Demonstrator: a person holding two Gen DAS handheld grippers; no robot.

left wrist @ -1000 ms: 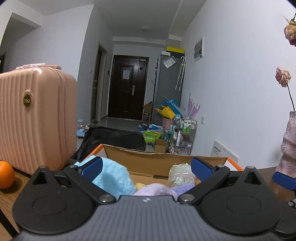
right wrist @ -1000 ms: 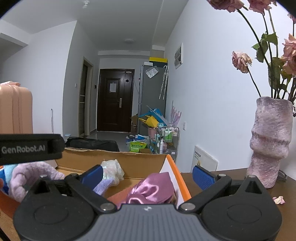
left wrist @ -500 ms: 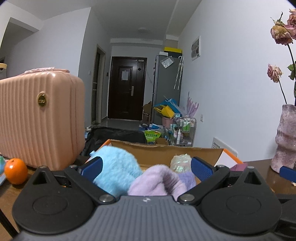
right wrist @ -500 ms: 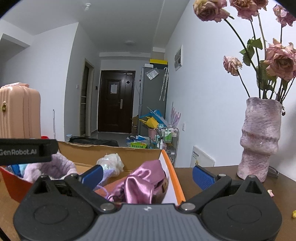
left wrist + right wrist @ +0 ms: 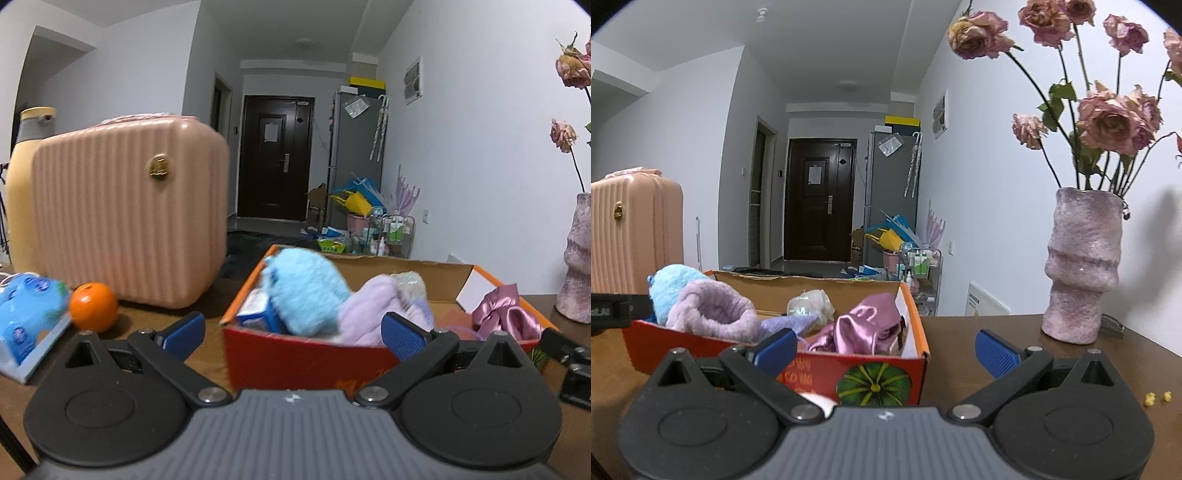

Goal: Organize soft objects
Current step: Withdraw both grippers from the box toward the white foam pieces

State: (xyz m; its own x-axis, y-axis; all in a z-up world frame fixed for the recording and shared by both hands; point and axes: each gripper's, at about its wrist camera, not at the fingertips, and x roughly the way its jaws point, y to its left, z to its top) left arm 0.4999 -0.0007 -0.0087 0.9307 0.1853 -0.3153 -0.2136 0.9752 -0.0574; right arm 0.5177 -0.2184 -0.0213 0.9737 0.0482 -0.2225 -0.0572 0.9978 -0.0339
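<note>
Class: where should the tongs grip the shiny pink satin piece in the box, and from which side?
Pinch the raised crumpled fold at the top of the pink satin piece, coming from above. It stands above the orange box rim near the right corner, so the walls block a side approach.

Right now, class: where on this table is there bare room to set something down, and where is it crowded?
Bare table lies between the orange box and the vase. It is crowded inside the box, and on its other side, where the orange and blue pack sit by the pink case.
</note>
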